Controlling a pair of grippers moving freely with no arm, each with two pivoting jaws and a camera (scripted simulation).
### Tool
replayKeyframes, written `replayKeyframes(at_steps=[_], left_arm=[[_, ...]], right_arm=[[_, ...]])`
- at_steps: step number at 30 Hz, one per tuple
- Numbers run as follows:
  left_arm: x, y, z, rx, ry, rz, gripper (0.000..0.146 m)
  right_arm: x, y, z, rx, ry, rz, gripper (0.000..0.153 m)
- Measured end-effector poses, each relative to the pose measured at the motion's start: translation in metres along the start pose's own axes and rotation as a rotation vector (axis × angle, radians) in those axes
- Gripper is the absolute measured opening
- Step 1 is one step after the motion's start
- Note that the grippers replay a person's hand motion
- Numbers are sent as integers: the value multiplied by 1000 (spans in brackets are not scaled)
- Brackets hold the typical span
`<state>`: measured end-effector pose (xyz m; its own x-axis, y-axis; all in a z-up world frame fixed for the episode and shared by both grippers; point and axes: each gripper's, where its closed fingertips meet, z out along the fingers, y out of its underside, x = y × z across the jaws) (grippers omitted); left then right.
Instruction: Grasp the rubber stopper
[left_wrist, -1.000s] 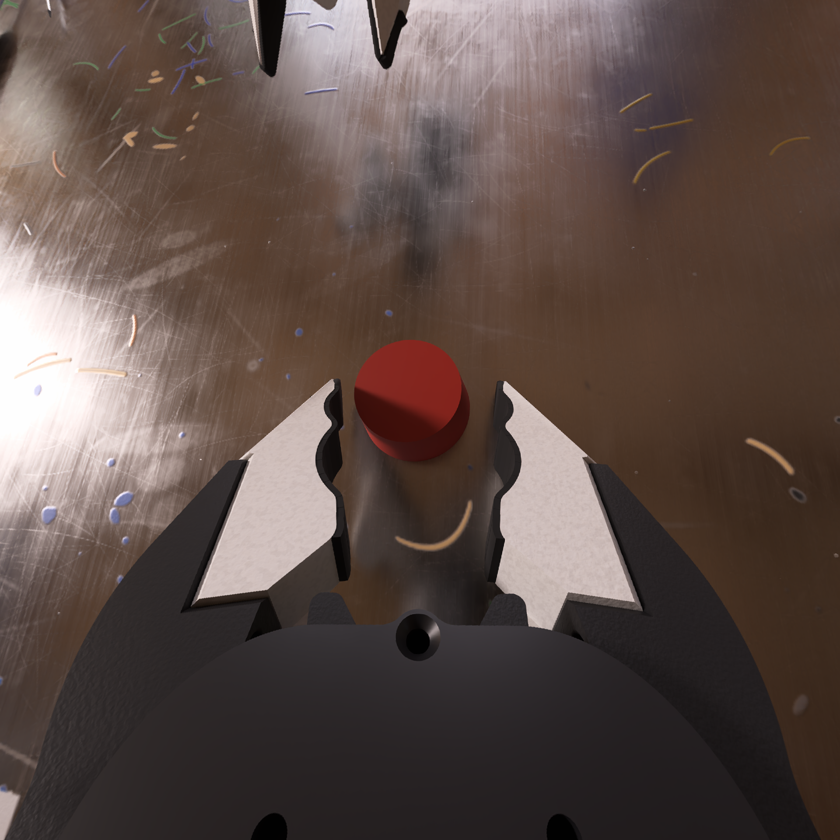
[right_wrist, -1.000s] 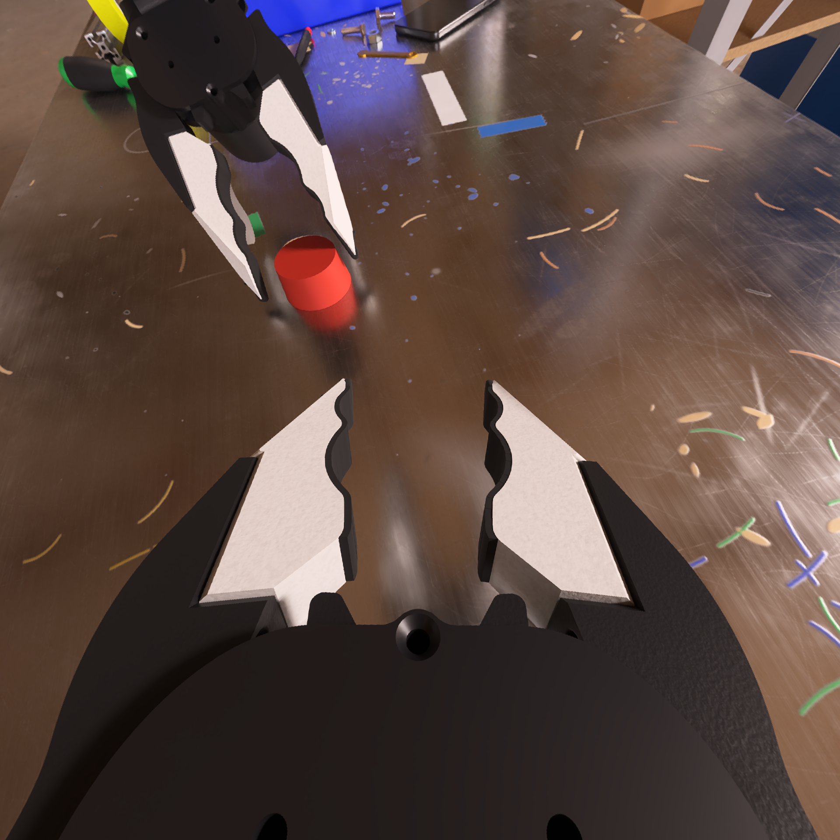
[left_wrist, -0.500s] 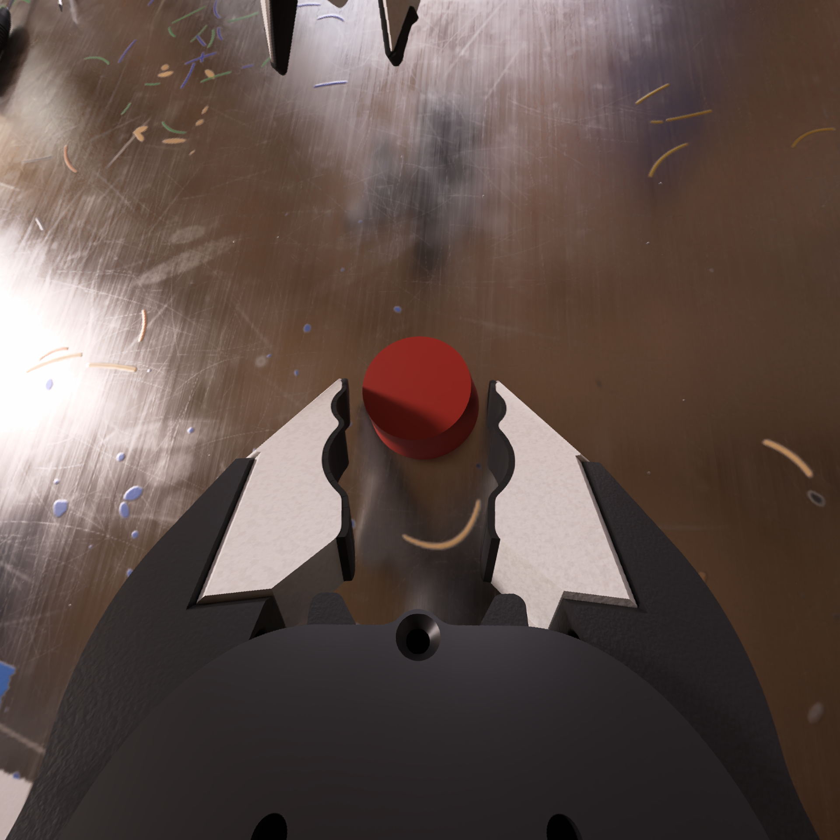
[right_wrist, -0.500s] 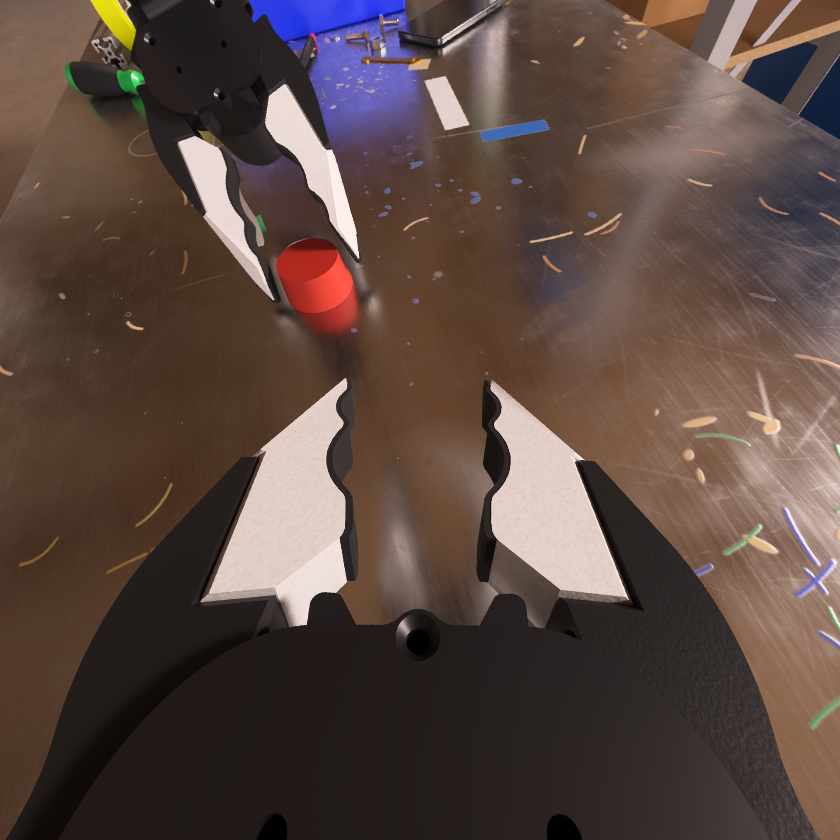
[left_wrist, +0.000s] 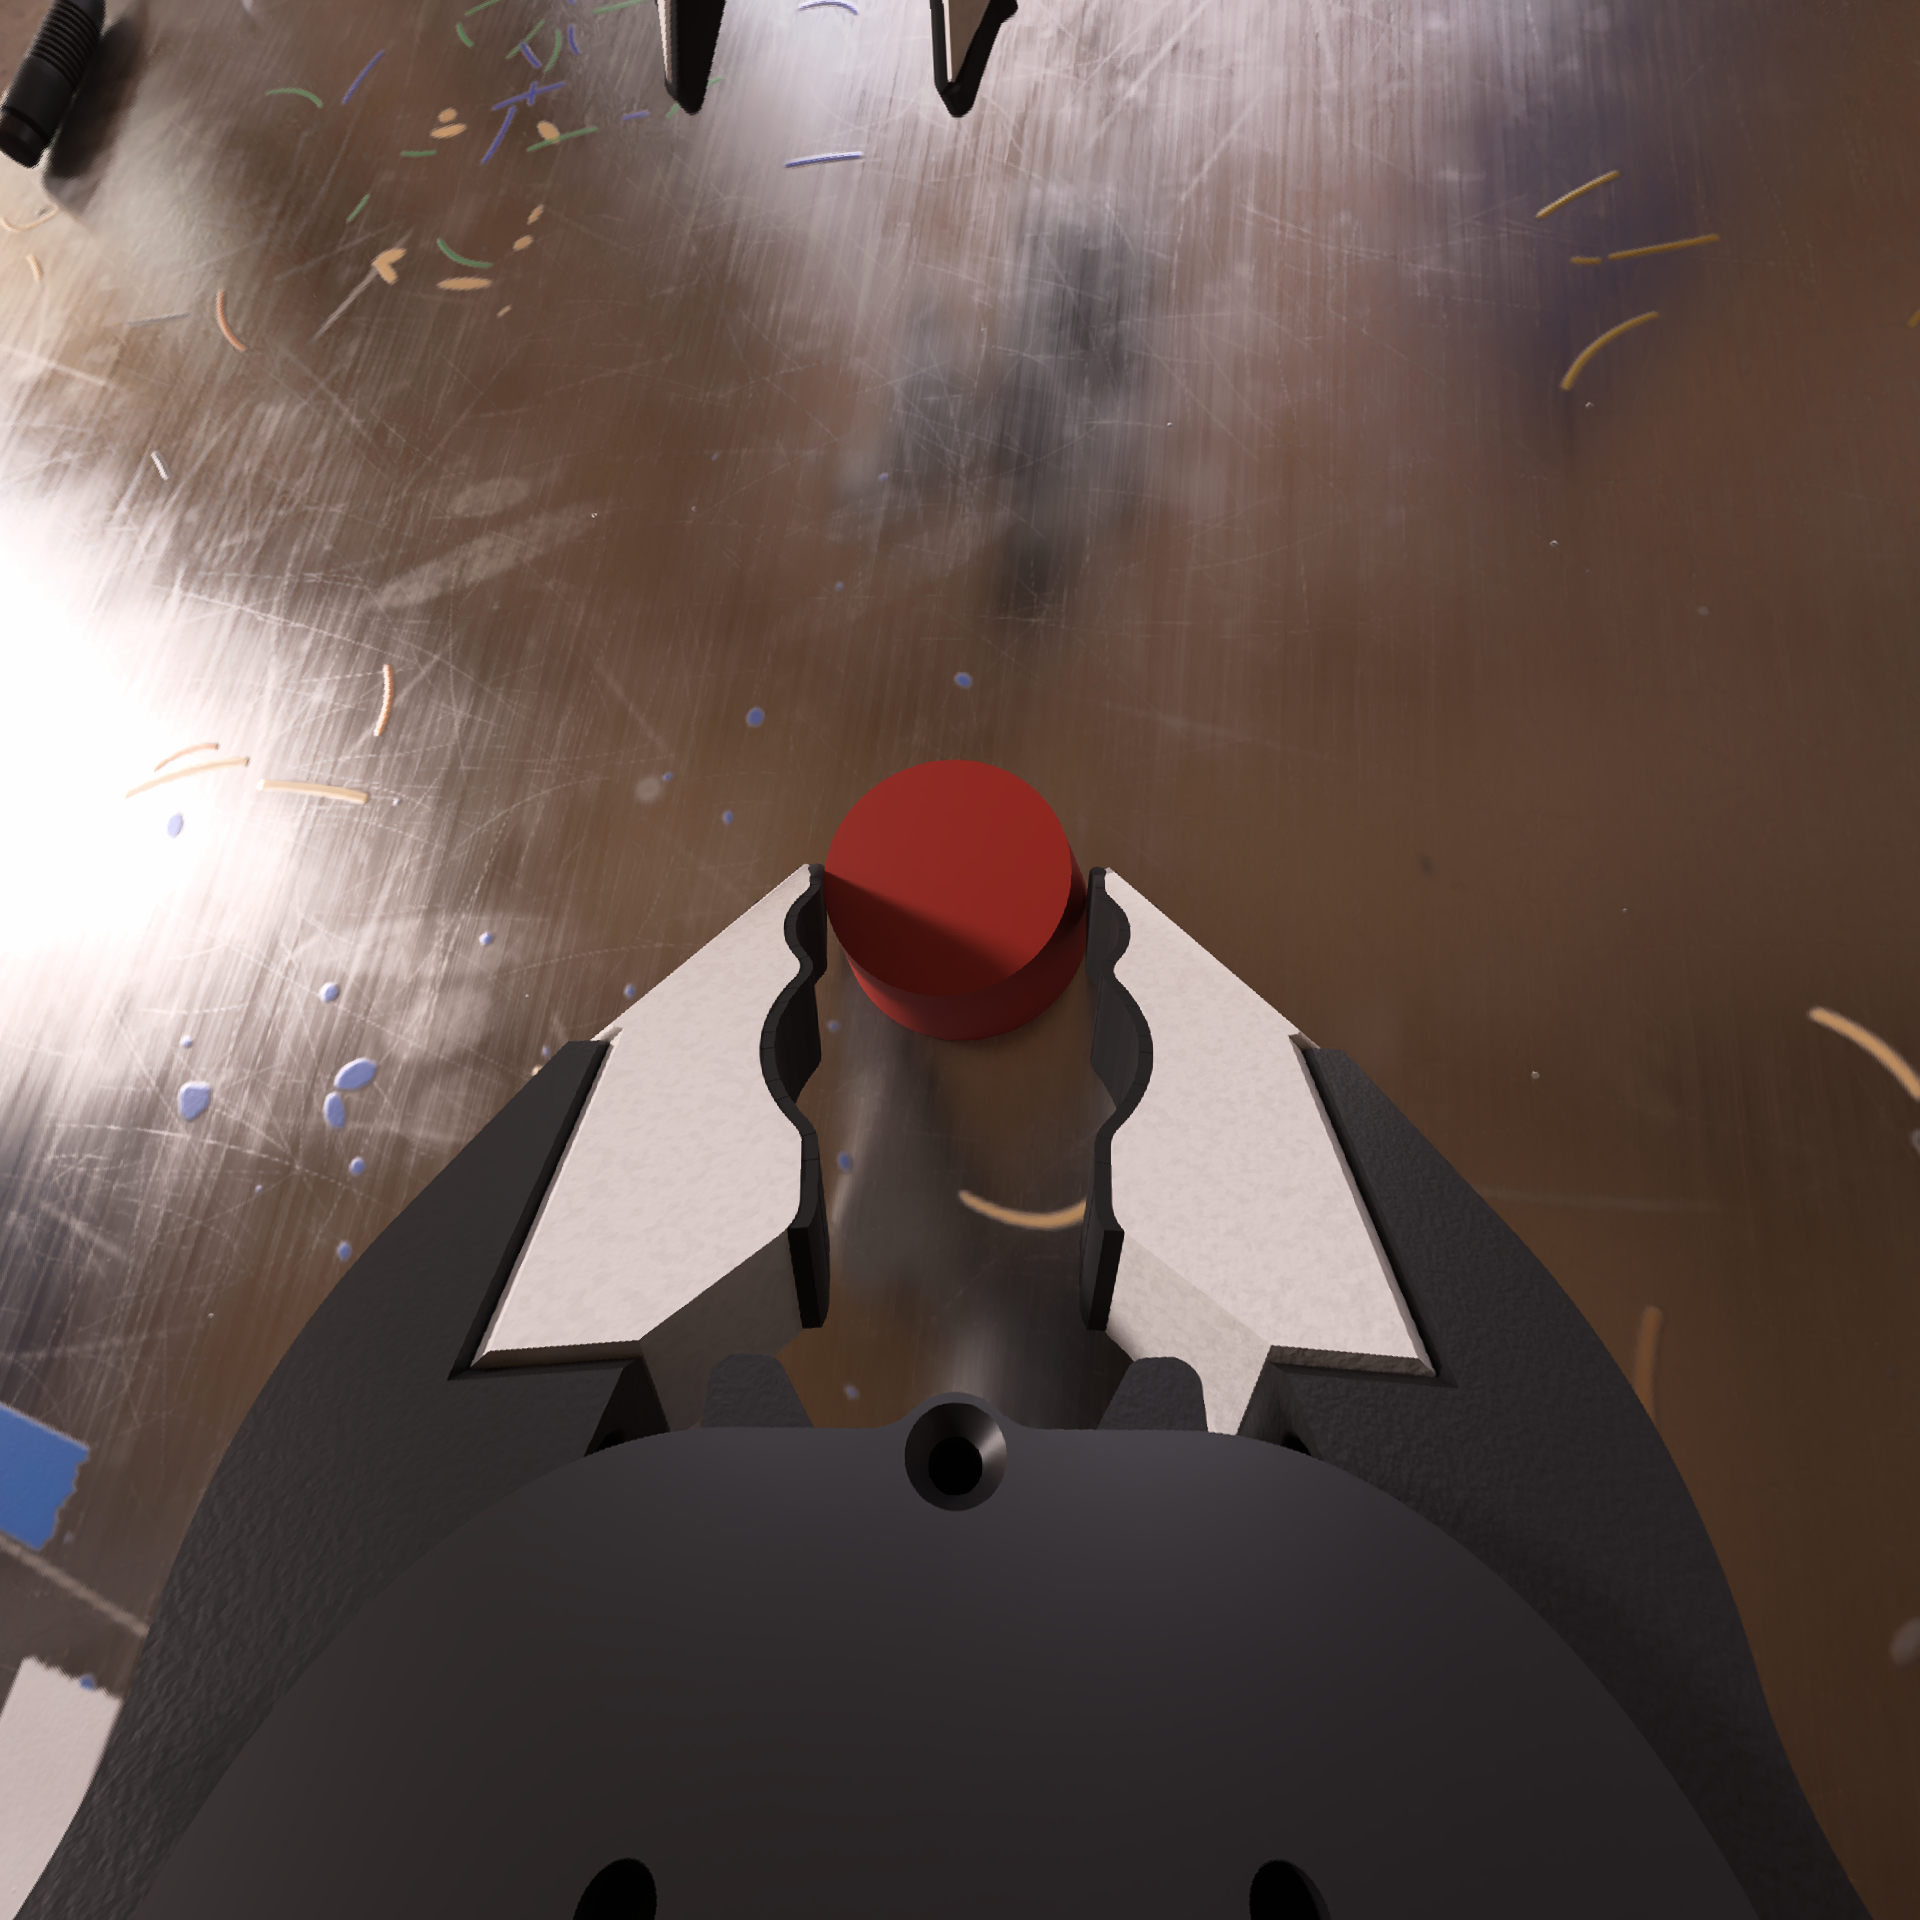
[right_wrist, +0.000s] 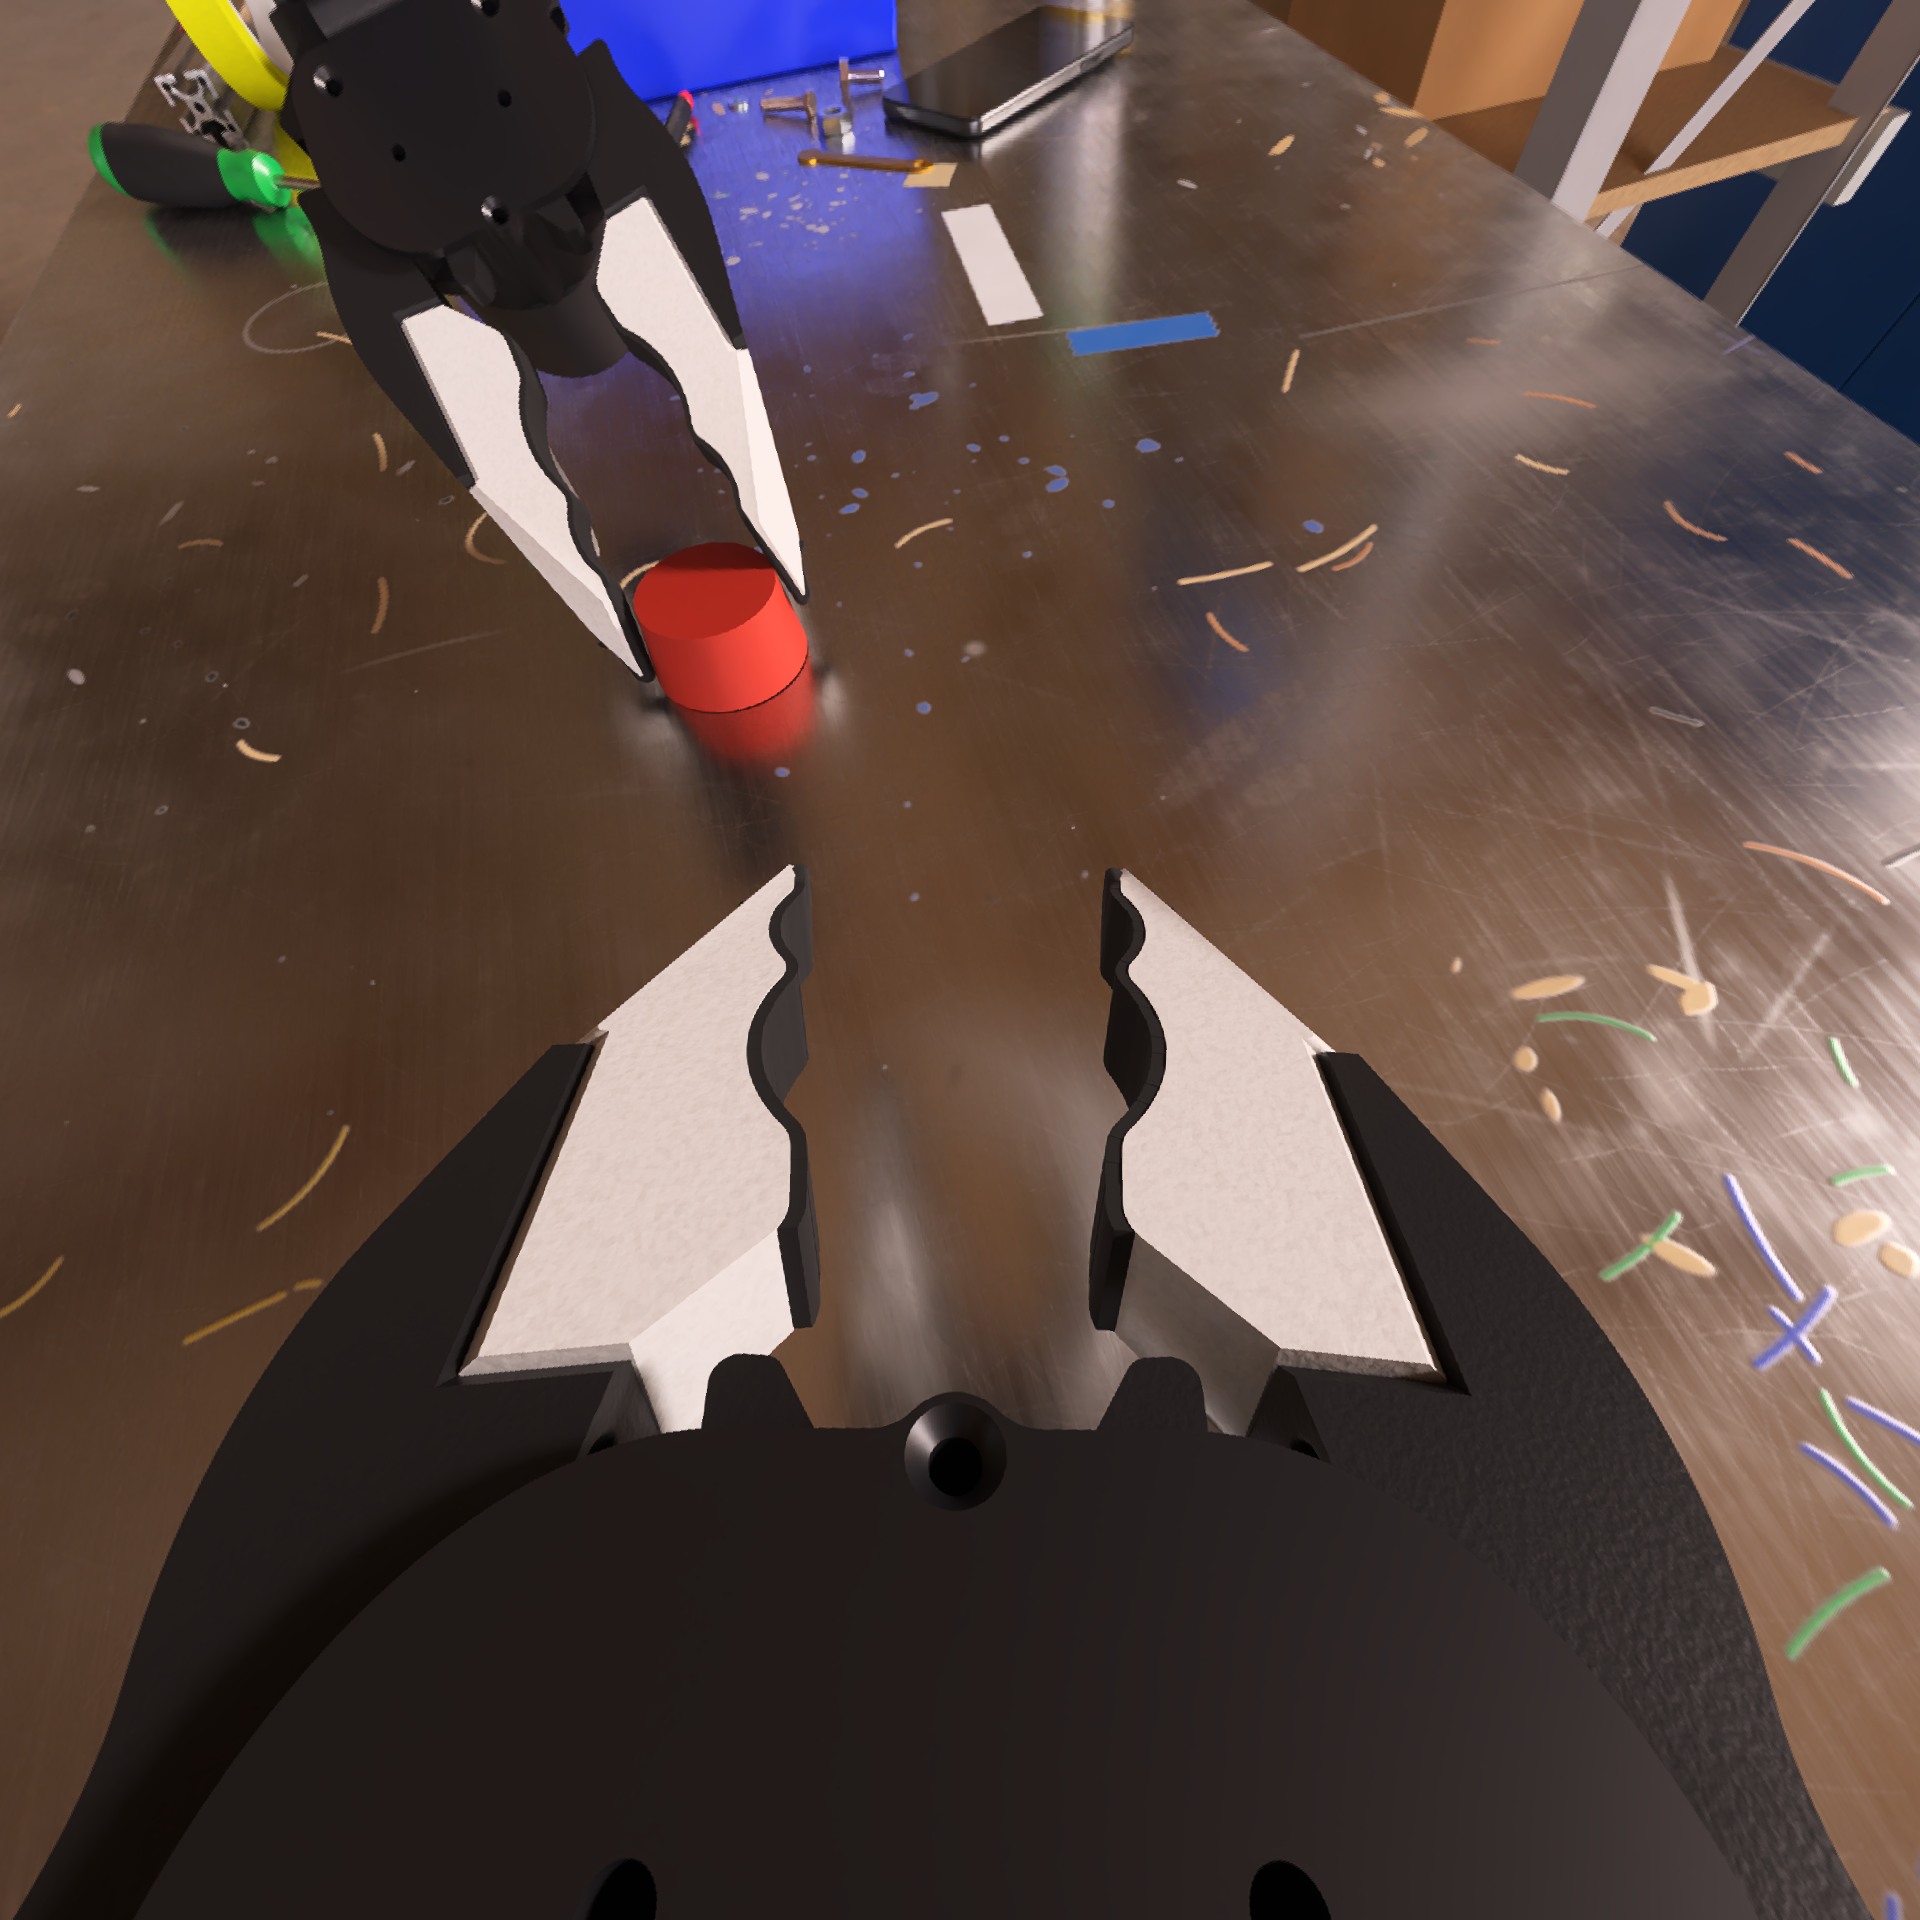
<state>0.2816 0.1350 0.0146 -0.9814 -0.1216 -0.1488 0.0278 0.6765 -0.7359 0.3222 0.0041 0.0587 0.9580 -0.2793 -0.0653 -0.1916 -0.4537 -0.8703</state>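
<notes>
The red rubber stopper (left_wrist: 951, 894) stands upright on the scratched metal table (left_wrist: 1455, 727). My left gripper (left_wrist: 954, 875) has its two fingertips against the stopper's left and right sides, closed on it at the very tips. In the right wrist view the stopper (right_wrist: 717, 623) sits between the left gripper's (right_wrist: 715, 629) white fingers, resting on the table. My right gripper (right_wrist: 954, 875) is open and empty, some way in front of the stopper and facing it. Its fingertips (left_wrist: 686, 73) show at the top edge of the left wrist view.
At the table's far end lie a green-handled screwdriver (right_wrist: 177, 166), a blue box (right_wrist: 727, 31), a phone (right_wrist: 1008, 73), small bolts (right_wrist: 821, 104), a white tape strip (right_wrist: 992, 265) and a blue one (right_wrist: 1143, 335). A shelf frame (right_wrist: 1662, 135) stands off the right edge.
My left gripper has moved forward around the stopper and its jaws have narrowed until the tips meet its sides. The right gripper has stayed open, drifting slightly.
</notes>
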Motion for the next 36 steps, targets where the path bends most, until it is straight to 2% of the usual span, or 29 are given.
replayKeyframes(at_steps=[36], left_arm=[[-11, 7, -5, -22, -40, -33, 50]], right_arm=[[15, 0, -15, 26, 59, -2, 54]])
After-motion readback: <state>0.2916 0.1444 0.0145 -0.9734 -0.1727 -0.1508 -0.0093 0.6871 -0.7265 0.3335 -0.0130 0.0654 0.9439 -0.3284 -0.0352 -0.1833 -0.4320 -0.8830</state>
